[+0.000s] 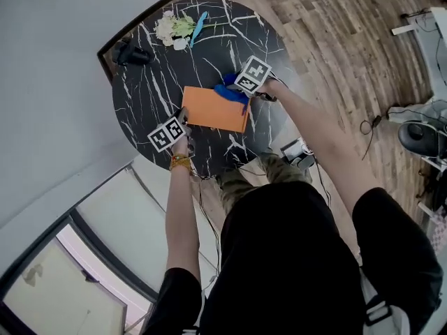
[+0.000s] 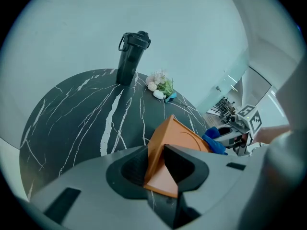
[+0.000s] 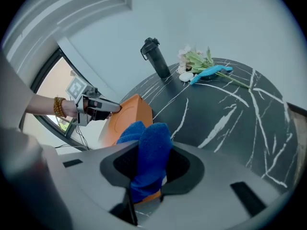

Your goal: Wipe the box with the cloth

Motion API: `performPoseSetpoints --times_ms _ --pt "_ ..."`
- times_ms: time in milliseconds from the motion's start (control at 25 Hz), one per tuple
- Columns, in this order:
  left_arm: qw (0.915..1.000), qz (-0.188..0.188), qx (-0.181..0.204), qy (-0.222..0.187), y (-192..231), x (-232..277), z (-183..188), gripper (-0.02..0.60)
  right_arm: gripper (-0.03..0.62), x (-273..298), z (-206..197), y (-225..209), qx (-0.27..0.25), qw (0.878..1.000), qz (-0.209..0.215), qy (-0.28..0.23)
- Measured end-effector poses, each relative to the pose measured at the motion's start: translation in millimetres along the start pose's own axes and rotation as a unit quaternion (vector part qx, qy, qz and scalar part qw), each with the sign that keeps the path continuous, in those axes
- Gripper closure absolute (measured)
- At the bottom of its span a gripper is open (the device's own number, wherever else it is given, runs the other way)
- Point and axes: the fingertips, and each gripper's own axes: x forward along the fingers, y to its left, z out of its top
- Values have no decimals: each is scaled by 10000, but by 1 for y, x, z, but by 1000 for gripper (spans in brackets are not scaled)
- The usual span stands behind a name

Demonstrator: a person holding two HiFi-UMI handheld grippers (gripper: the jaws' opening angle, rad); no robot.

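A flat orange box (image 1: 215, 110) lies on the round black marble table (image 1: 147, 96). My left gripper (image 1: 184, 119) is shut on the box's near left corner; in the left gripper view the orange corner (image 2: 158, 162) sits clamped between the jaws (image 2: 156, 166). My right gripper (image 1: 243, 95) is shut on a blue cloth (image 1: 229, 89), which rests on the box's far right edge. In the right gripper view the cloth (image 3: 149, 150) fills the gap between the jaws, with the box (image 3: 127, 114) just beyond. The cloth (image 2: 215, 143) also shows in the left gripper view.
A black bottle (image 1: 129, 53) stands at the table's far left edge. White flowers (image 1: 173, 28) and a light blue object (image 1: 199, 26) lie at the far side. A small device (image 1: 299, 152) with cables sits by the person's knee, over wooden floor.
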Motion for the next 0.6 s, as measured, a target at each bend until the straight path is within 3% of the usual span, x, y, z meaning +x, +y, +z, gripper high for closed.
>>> performPoseSetpoints --times_ms 200,360,480,600 --pt "9999 24 -15 139 0 -1 0 476 485 -21 -24 -3 203 9993 -194 -264" --pt "9997 -46 -8 248 1 1 3 476 485 -38 -30 -18 712 9925 -630 -766" --pt "9991 -142 142 371 4 -1 2 478 485 -50 -39 -25 1227 9768 -1172 -1304" --pt "9974 -227 393 556 -2 1 -4 488 485 -67 -62 -26 1850 9440 -1909 -1953"
